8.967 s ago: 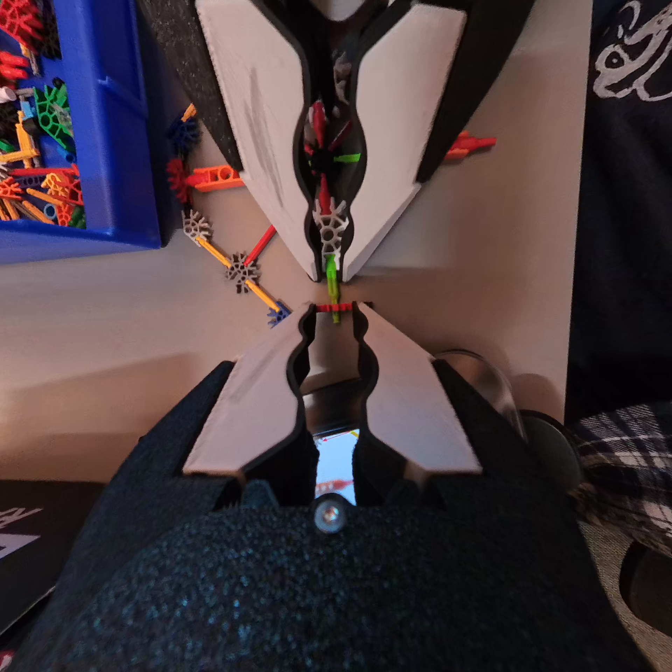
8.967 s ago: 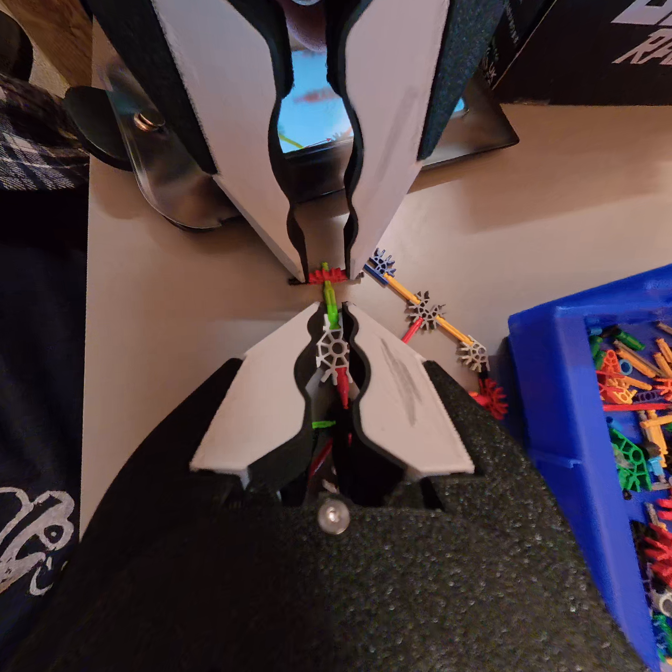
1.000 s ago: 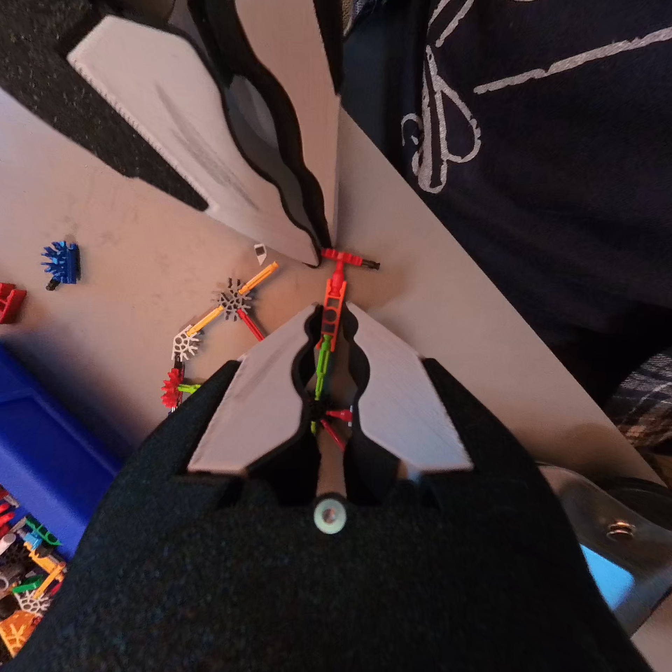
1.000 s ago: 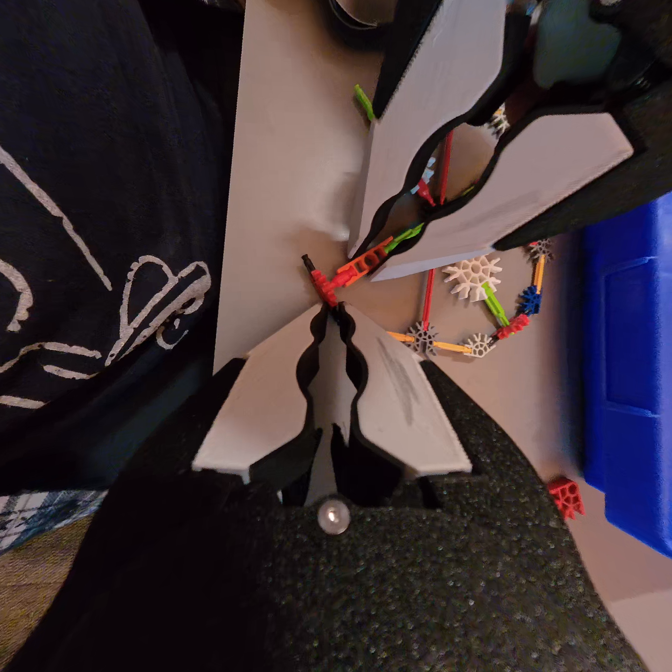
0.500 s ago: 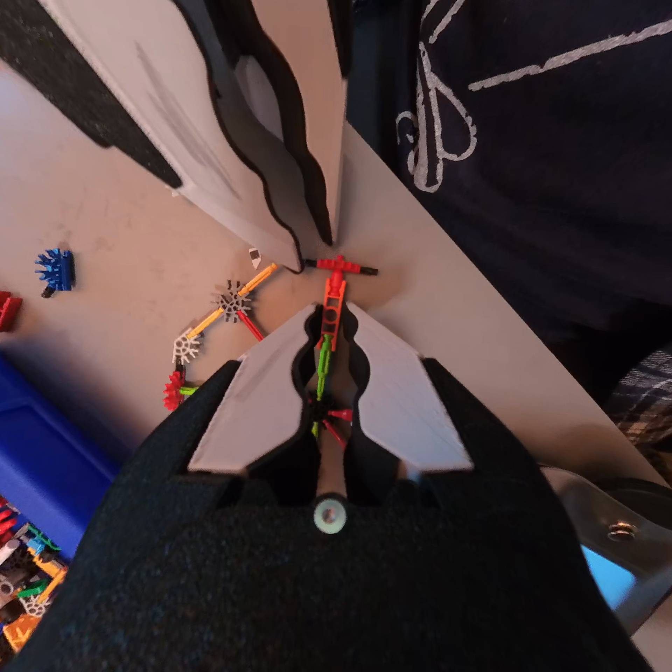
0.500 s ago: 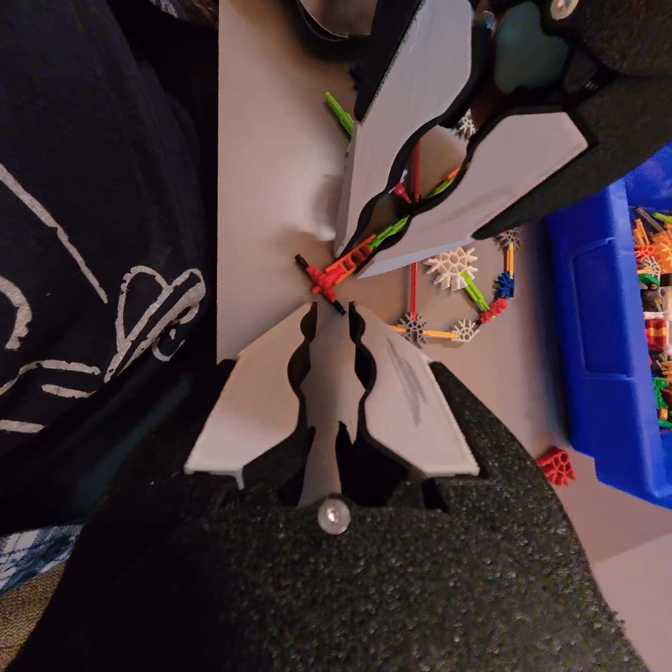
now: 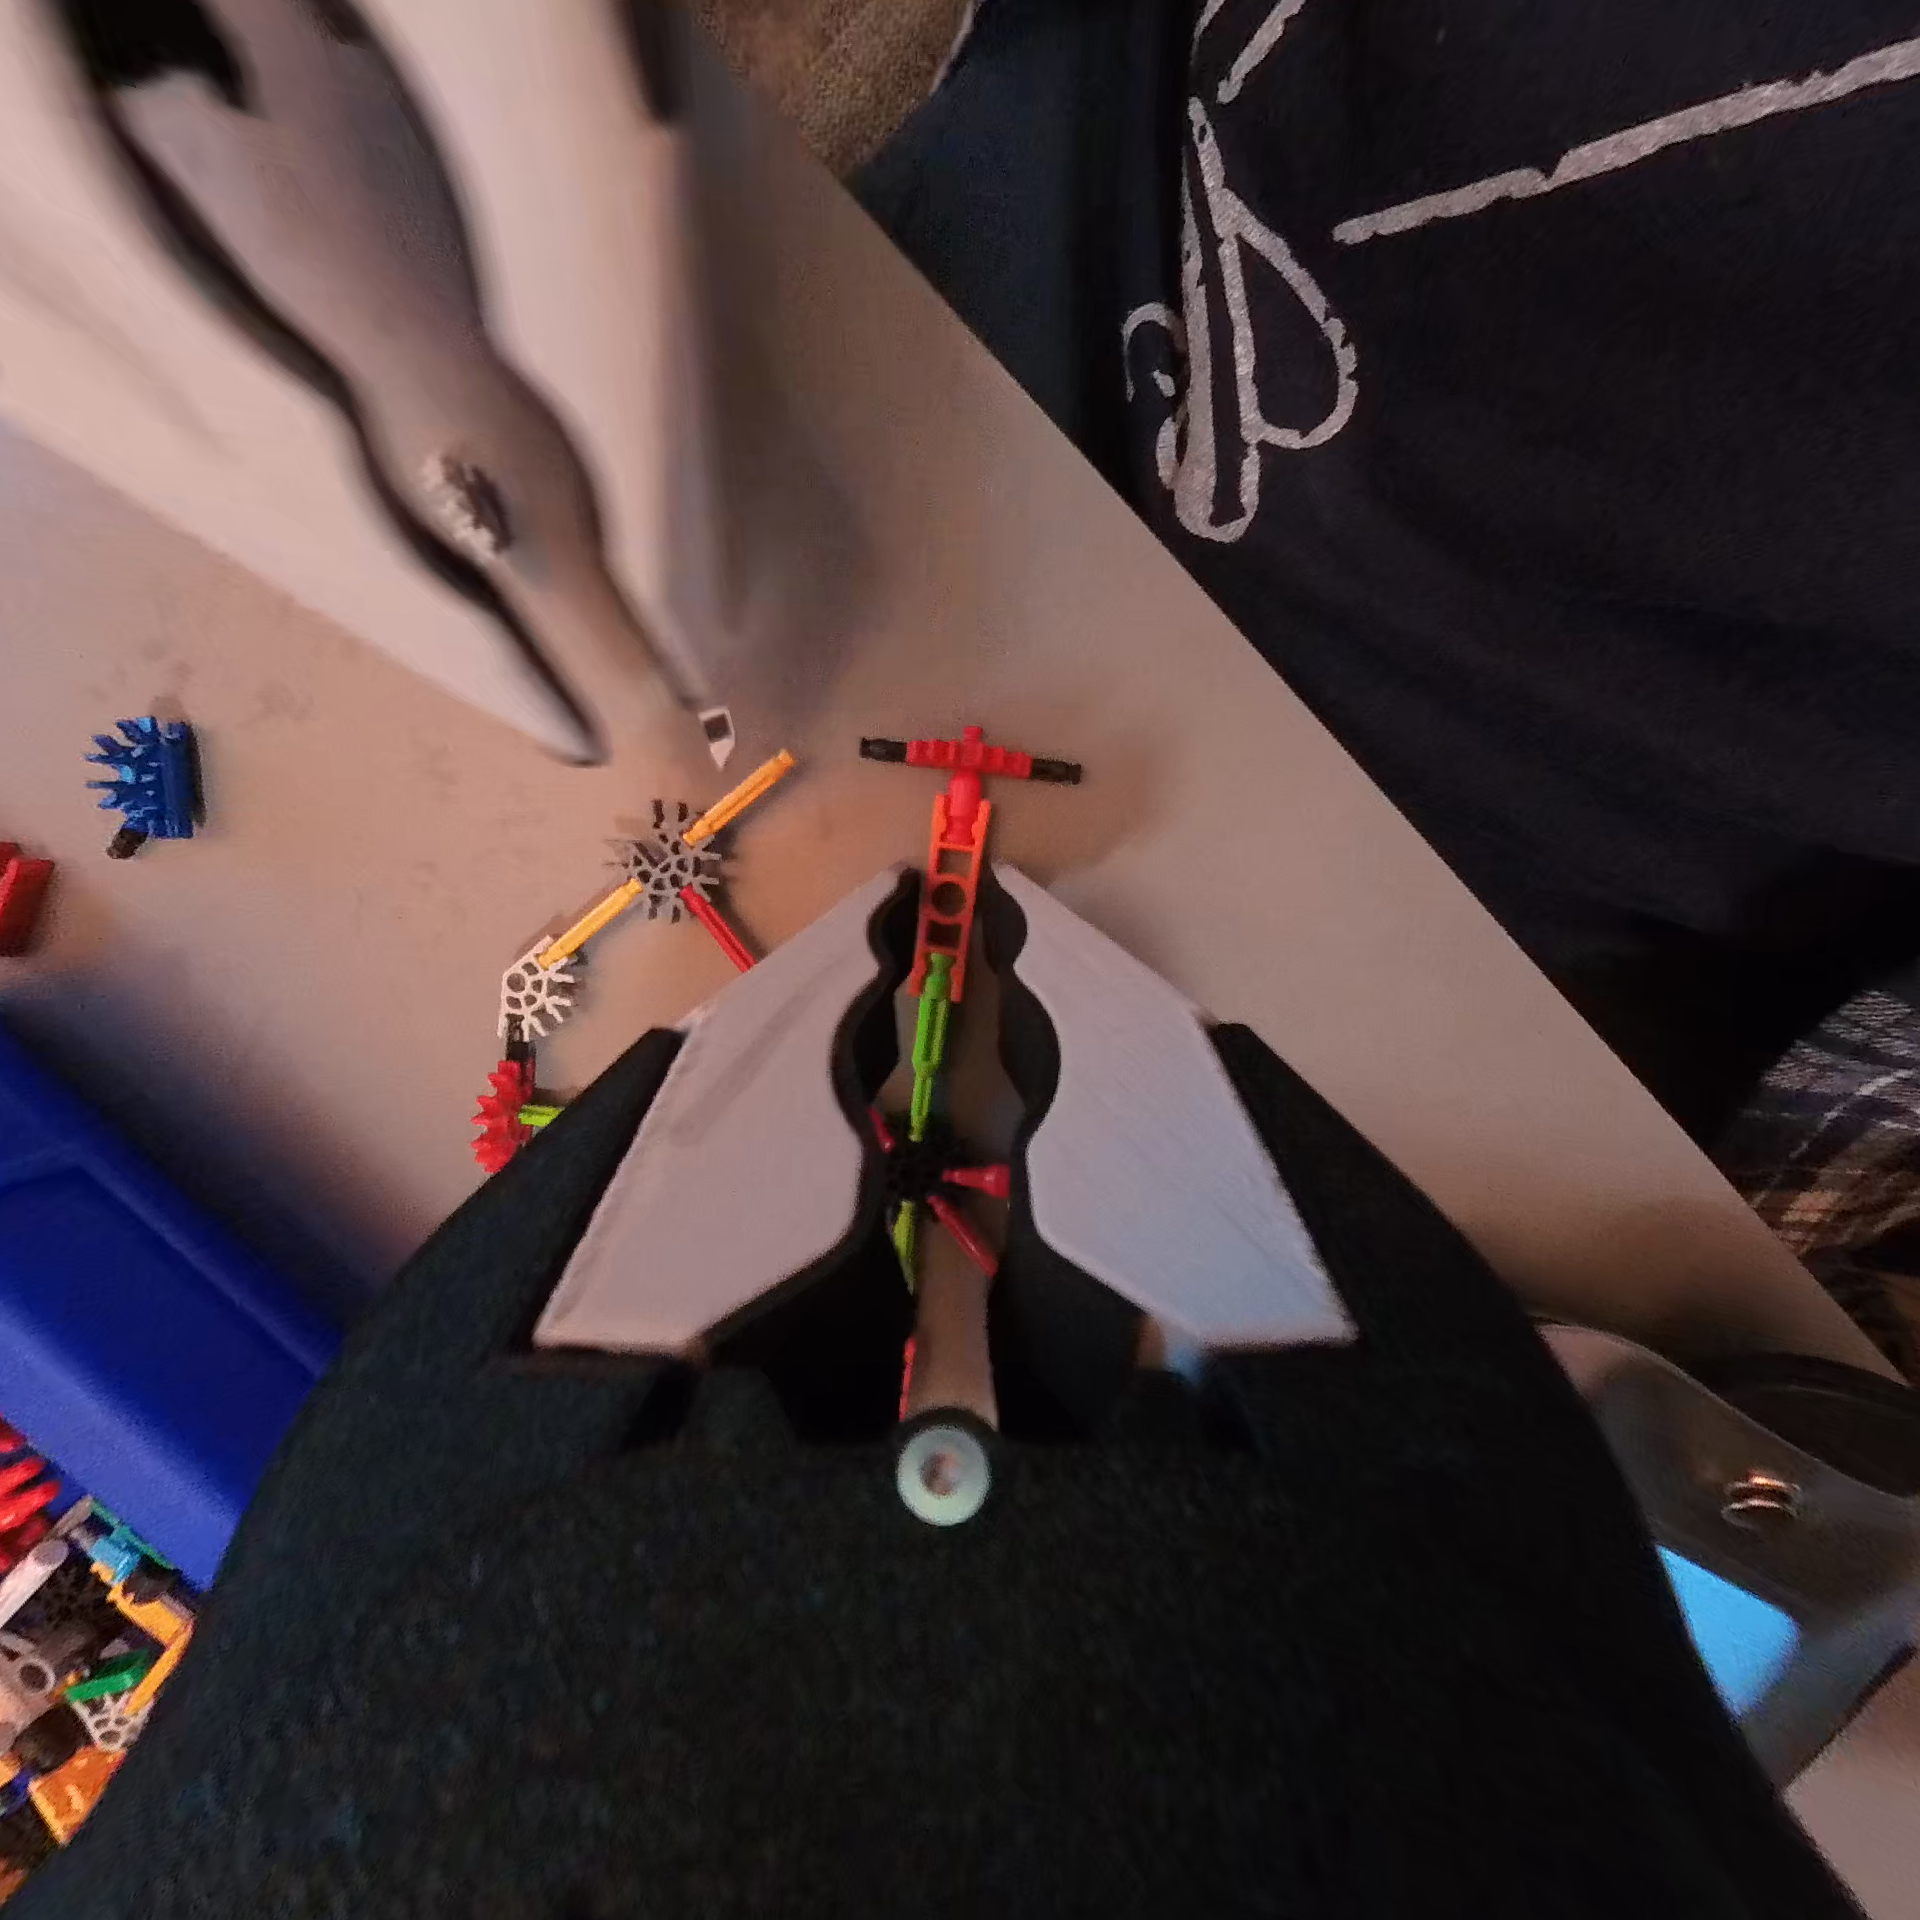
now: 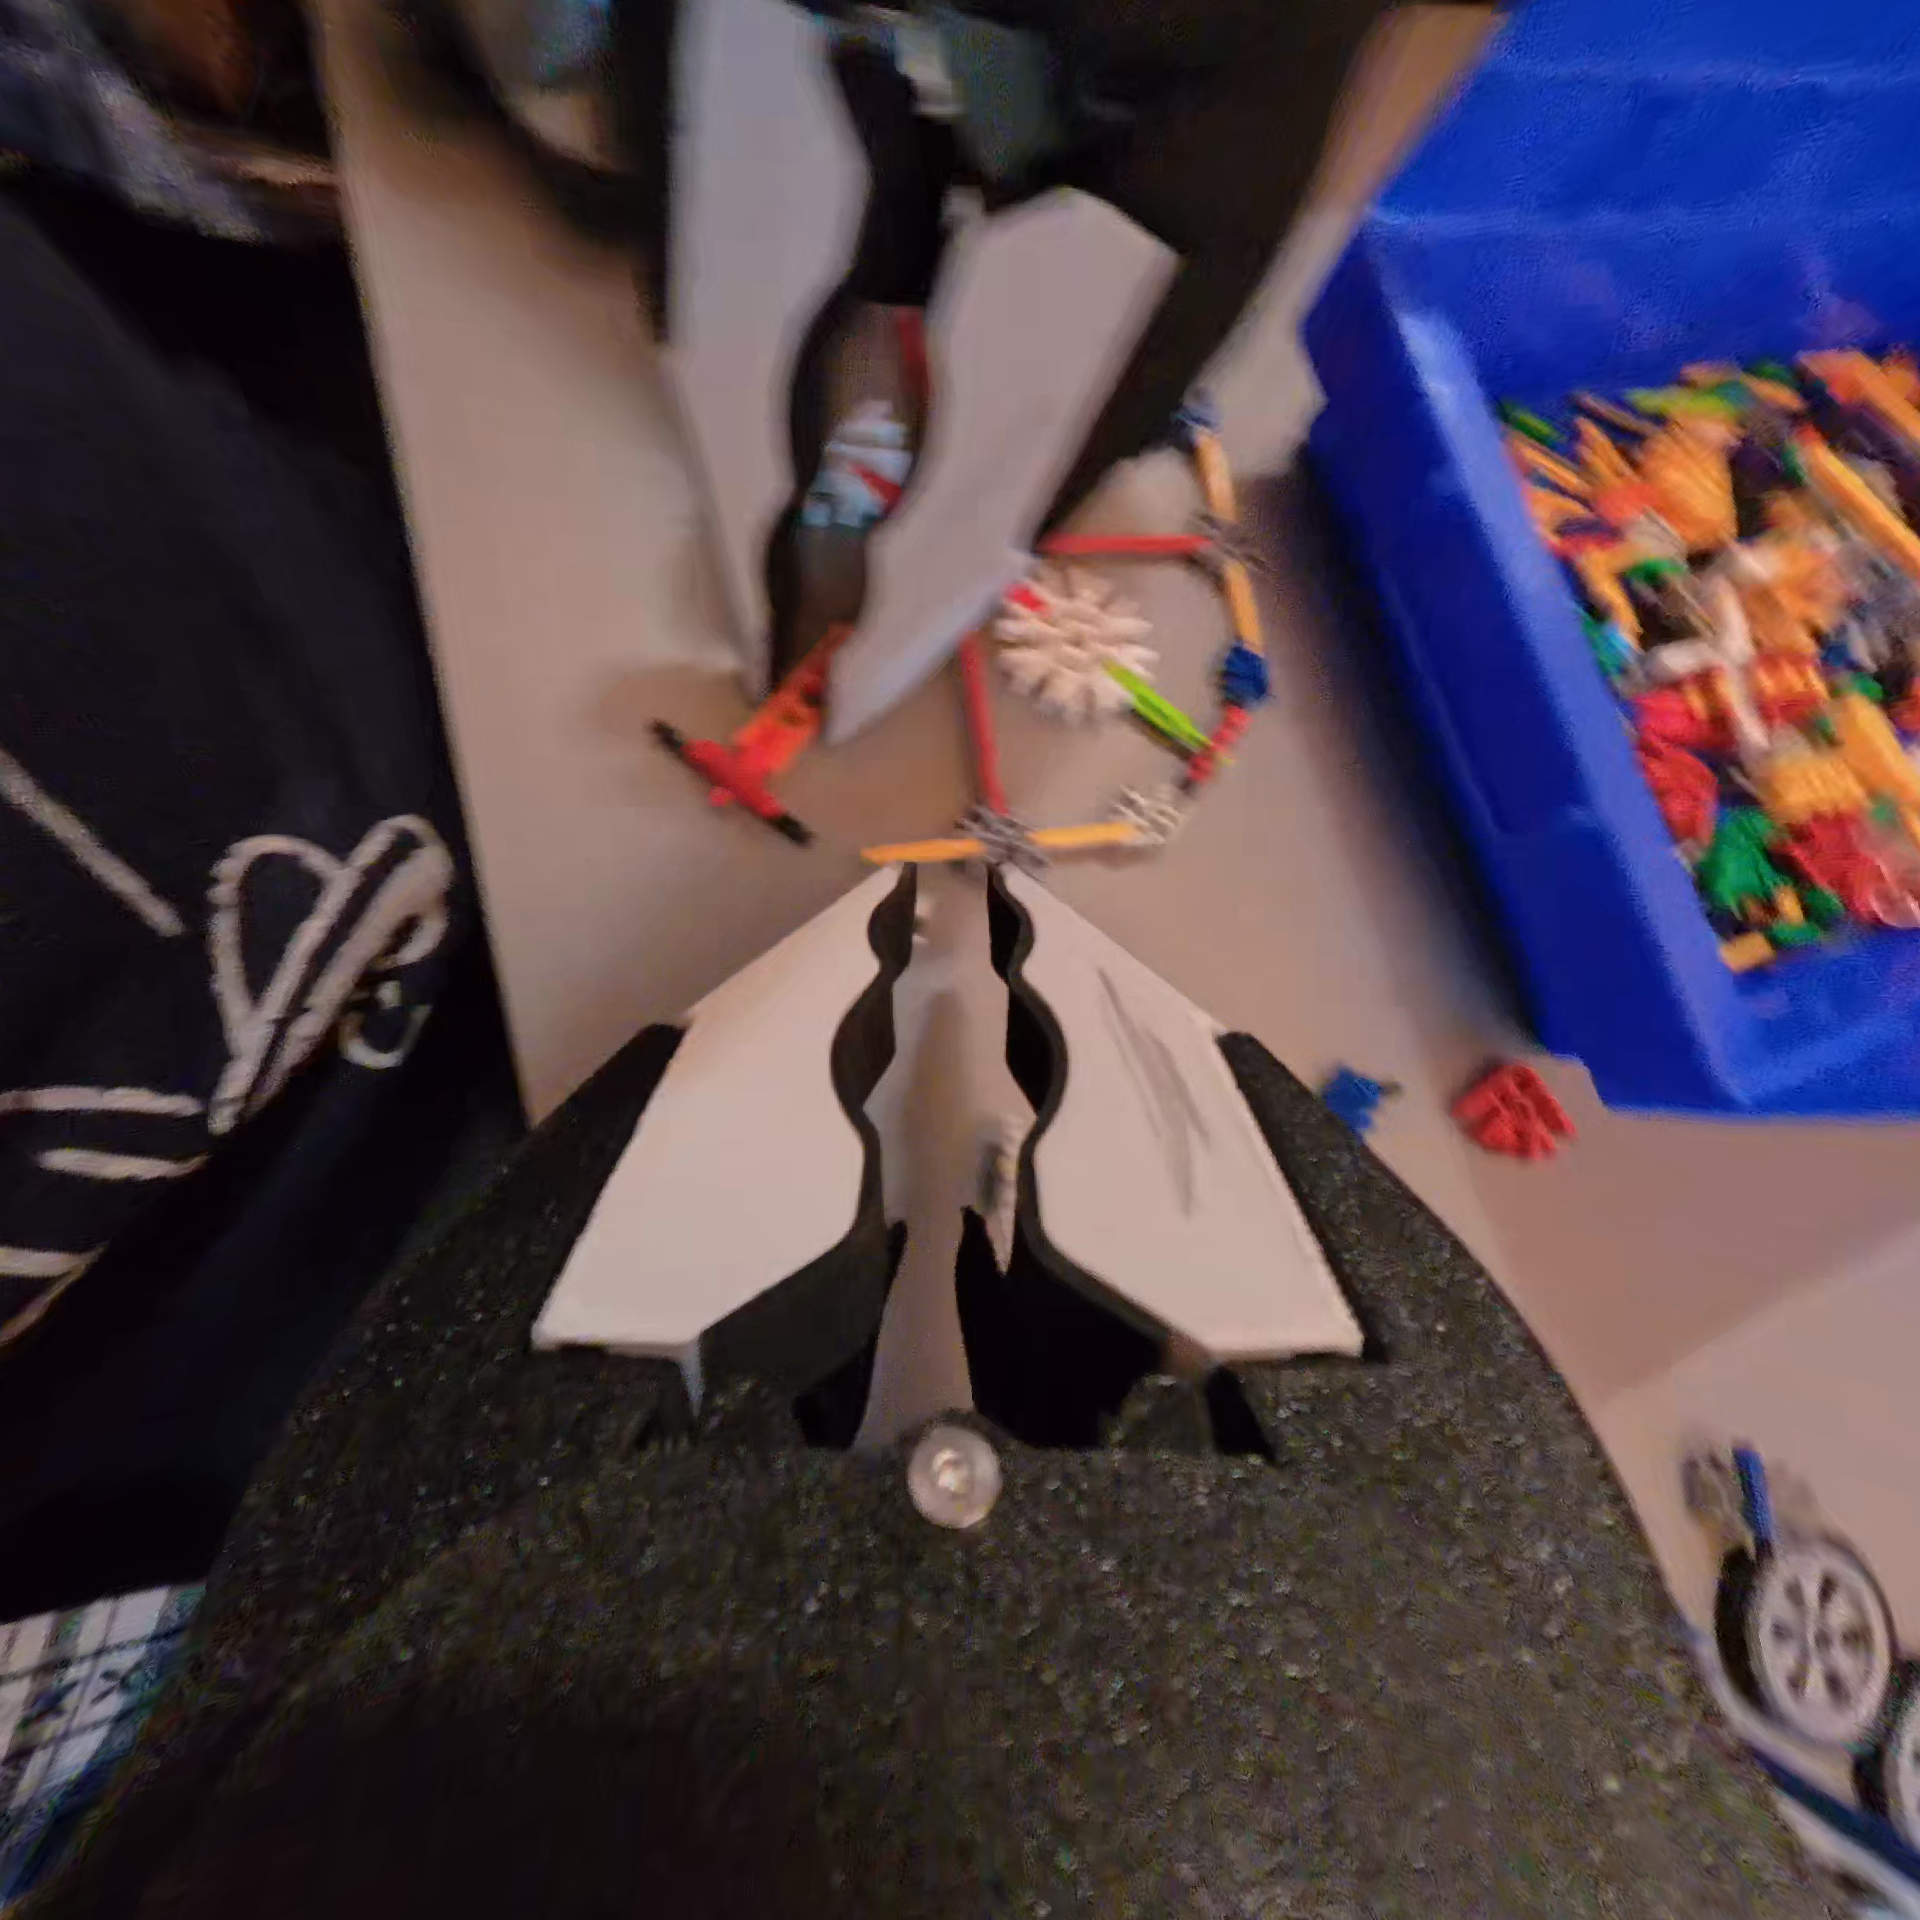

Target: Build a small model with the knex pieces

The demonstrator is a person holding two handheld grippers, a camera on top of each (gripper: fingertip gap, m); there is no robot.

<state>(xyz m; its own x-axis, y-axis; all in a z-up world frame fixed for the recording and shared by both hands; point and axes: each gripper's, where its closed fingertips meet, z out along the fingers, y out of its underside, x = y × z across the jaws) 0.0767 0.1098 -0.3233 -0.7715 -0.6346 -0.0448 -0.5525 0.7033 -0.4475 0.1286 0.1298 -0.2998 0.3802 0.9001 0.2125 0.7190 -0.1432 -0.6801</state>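
Orange connector (image 7: pixel 951 906) sits pinched in your left gripper (image 7: pixel 948 883), low over the table (image 7: pixel 1299 935) near its edge, red cross-piece (image 7: pixel 968 756) already on its tip. Your right gripper (image 8: pixel 943 883) hovers empty, jaws slightly parted, just beside the yellow rod (image 8: pixel 920 852).

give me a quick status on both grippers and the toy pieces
Left gripper shut on orange connector of rod assembly. Right gripper open, empty, beside yellow rod. Blue bin off to the side.

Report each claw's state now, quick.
Left claw: shut on the orange connector.
Right claw: open, empty.
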